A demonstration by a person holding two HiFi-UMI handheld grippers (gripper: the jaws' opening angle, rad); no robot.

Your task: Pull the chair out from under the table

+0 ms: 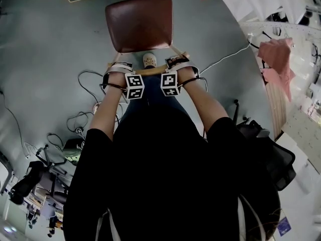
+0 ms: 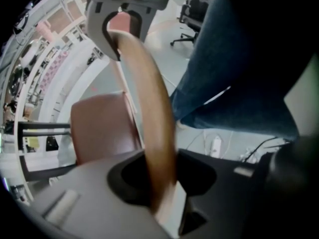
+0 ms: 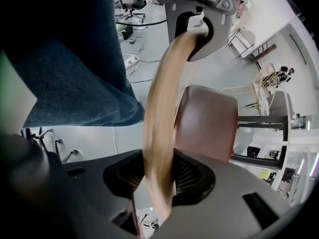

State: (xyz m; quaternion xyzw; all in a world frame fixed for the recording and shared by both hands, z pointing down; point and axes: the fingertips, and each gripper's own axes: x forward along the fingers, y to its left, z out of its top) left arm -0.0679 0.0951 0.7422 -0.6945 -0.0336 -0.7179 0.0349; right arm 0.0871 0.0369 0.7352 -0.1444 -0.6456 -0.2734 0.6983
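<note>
The chair stands on the grey floor with its brown seat point(image 1: 139, 24) away from the person. Its curved wooden top rail point(image 1: 150, 71) runs just in front of the person. My left gripper point(image 1: 119, 68) is shut on the rail's left end and my right gripper point(image 1: 176, 63) on its right end, both pointing down. In the left gripper view the rail point(image 2: 149, 103) passes between my left gripper point(image 2: 159, 185) jaws, with the seat point(image 2: 99, 128) beyond. The right gripper view shows the rail point(image 3: 160, 118) pinched in my right gripper point(image 3: 158, 185), beside the seat point(image 3: 207, 121).
A white curved table point(image 1: 281, 102) with a pink cloth point(image 1: 278, 59) lies to the right, apart from the chair. Cables point(image 1: 88, 97) trail on the floor at left. A black office chair point(image 1: 273, 157) is close on the right. The person's shoe point(image 1: 149, 60) sits under the rail.
</note>
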